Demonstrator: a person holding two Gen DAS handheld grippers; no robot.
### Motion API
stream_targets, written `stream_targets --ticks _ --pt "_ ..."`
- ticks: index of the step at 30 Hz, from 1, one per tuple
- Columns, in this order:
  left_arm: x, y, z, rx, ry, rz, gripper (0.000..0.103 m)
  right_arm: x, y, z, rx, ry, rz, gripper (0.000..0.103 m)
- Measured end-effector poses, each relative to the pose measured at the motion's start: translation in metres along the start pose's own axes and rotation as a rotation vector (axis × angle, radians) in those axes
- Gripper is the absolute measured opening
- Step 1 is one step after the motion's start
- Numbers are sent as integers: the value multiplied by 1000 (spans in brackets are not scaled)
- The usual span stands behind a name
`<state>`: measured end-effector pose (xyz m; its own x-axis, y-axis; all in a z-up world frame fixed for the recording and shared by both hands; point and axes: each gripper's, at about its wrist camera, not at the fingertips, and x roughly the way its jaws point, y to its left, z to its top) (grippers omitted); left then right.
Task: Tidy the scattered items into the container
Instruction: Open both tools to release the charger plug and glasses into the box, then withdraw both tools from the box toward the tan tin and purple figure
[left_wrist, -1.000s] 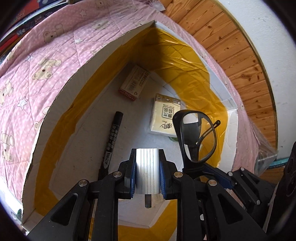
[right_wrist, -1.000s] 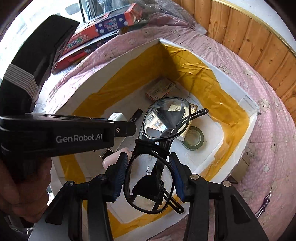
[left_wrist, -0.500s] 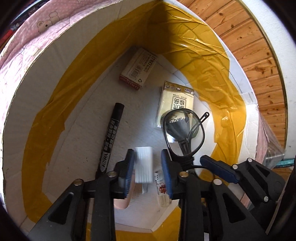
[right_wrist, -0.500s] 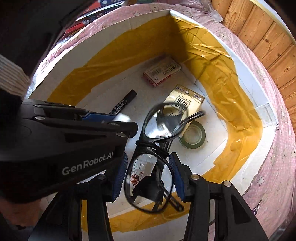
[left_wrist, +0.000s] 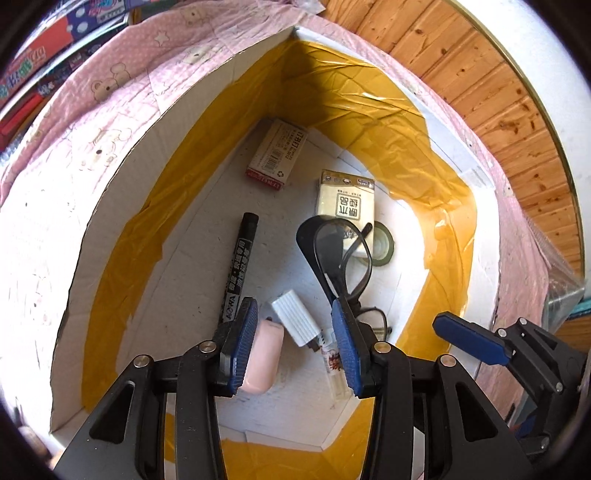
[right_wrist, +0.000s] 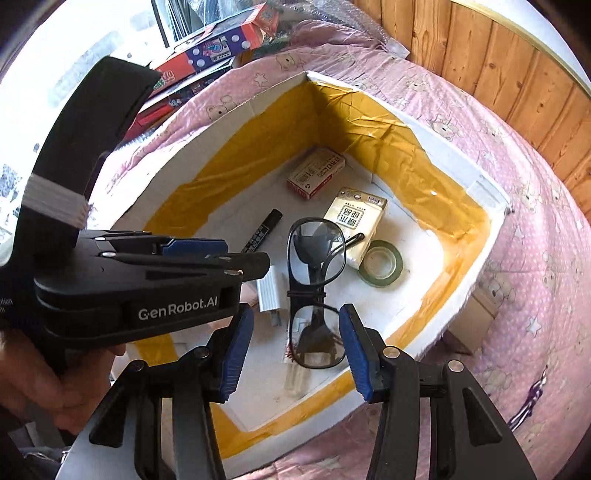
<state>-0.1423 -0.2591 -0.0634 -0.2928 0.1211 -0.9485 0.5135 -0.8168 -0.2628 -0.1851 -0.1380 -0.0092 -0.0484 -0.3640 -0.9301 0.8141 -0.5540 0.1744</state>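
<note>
A white box with yellow tape lining (left_wrist: 122, 206) (right_wrist: 491, 221) holds a marker (left_wrist: 238, 273), a small carton (left_wrist: 277, 153), a tissue pack (left_wrist: 345, 201), a tape roll (right_wrist: 380, 264), a pink case (left_wrist: 260, 360) and a white ribbed charger (left_wrist: 295, 321) (right_wrist: 271, 291). My left gripper (left_wrist: 293, 349) is open and empty above the charger. My right gripper (right_wrist: 295, 350) is open, its fingers apart around black glasses (right_wrist: 314, 291) that stand upright between them; whether they touch the glasses I cannot tell. The glasses show in the left wrist view (left_wrist: 341, 258).
The box sits on a pink bear-print quilt (right_wrist: 535, 240). Colourful game boxes (right_wrist: 207, 51) lie at the far left. A wooden panel wall (left_wrist: 498, 92) runs behind. A small tube (left_wrist: 334, 369) lies in the box near the charger.
My left gripper opened and let the white charger drop into the box. My right gripper opened wider around the glasses. Both views drew back a little.
</note>
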Motion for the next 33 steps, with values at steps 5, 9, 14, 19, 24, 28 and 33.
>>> stream_targets --ticks 5,9,14,19,24,28,33 --pt "-10 -7 -12 39 -20 20 45 -7 3 -12 7 -6 10 50" --pt "-18 -15 -20 60 -36 30 45 -10 6 -19 6 -21 20 50" --pt "-29 -21 -33 79 -54 38 45 -18 13 -28 6 -39 37 50" --pt "-39 -23 -44 86 -76 46 45 -25 18 -37 12 -60 57 50" --pt "-52 -17 -57 90 -108 52 45 -32 21 -48 29 -92 82 50" --pt "-61 -12 -68 95 -130 65 45 -37 23 -58 46 -126 99 50" --pt "-76 -12 -83 143 -199 101 45 -41 31 -71 59 -164 127 50"
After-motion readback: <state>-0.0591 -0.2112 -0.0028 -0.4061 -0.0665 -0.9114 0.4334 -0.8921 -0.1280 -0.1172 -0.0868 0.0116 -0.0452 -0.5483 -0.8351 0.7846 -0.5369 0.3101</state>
